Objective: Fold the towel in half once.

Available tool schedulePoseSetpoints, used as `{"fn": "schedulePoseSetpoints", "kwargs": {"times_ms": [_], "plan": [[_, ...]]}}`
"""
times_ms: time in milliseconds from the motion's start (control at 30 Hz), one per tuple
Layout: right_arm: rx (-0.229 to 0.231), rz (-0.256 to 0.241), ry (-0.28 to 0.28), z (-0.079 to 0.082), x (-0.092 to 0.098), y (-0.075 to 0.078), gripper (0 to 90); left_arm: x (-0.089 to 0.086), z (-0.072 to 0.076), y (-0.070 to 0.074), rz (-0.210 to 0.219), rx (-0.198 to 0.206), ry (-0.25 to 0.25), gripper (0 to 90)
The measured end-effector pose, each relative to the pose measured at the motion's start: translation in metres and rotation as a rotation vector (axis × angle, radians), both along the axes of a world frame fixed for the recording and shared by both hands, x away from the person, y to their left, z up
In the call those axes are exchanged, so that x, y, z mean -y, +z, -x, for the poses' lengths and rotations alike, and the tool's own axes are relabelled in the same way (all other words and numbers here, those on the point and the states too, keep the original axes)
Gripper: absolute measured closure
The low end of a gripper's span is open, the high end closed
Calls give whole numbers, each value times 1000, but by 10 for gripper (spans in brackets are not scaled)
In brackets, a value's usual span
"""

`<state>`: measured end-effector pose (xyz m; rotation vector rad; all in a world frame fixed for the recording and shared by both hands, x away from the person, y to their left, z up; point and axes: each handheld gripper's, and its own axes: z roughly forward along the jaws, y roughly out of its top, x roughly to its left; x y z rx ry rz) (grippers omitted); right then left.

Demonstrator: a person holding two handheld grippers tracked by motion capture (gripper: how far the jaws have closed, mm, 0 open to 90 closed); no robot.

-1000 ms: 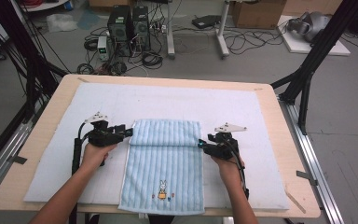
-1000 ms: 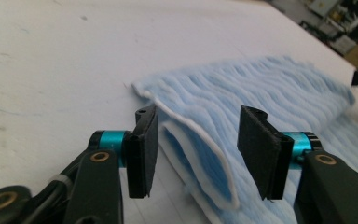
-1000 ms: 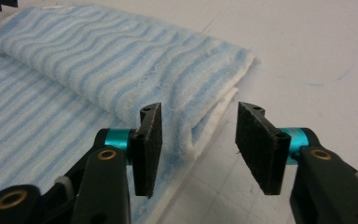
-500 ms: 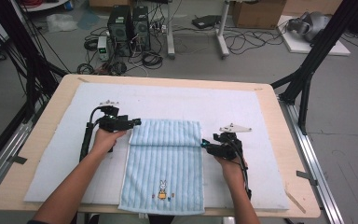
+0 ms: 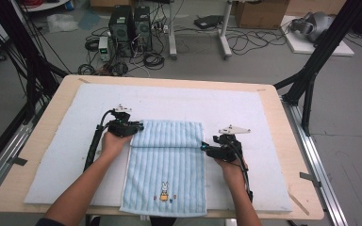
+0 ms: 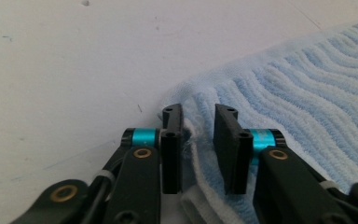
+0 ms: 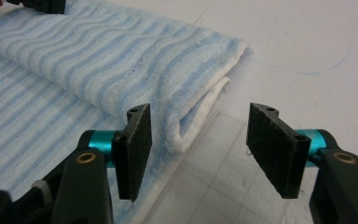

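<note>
A light blue striped towel with a small rabbit emblem lies on the white mat, its far end folded back over itself. My left gripper is at the fold's far left corner. In the left gripper view that gripper has its jaws close together, with the towel's hem pinched between them. My right gripper sits at the fold's right end. In the right gripper view it stands open, just short of the towel's folded edge, and nothing is between its jaws.
The mat covers most of a wooden table. Black frame posts stand at both sides. Computer towers and cables lie on the floor beyond the far edge. Bare mat stretches left and right of the towel.
My left gripper moved away from me to the towel's far left corner. The right gripper slid slightly nearer and its jaws have come off the towel's edge.
</note>
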<state>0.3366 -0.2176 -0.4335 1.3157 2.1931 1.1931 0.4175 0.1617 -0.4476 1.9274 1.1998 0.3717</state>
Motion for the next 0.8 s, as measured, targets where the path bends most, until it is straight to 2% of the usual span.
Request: {"fn": "schedulePoseSetpoints", "kwargs": {"times_ms": [33,167,300,400,600,800], "plan": [[1,4,0,0,0,0,383,-1,0,-1,14,-4,0,805],[-3,7,-8,-1,0,-1,366,-4,-1,-1,42,-15,-11,862],[-5,10,-10,-2,-1,-2,349,-6,0,3,77,-12,-30,871],[0,9,-18,-2,-1,-2,344,-7,2,7,130,1,-46,872],[26,-26,-48,-8,1,6,337,-11,9,17,194,22,-76,872],[43,-16,-50,-20,-4,16,339,-15,15,25,212,42,-101,871]]}}
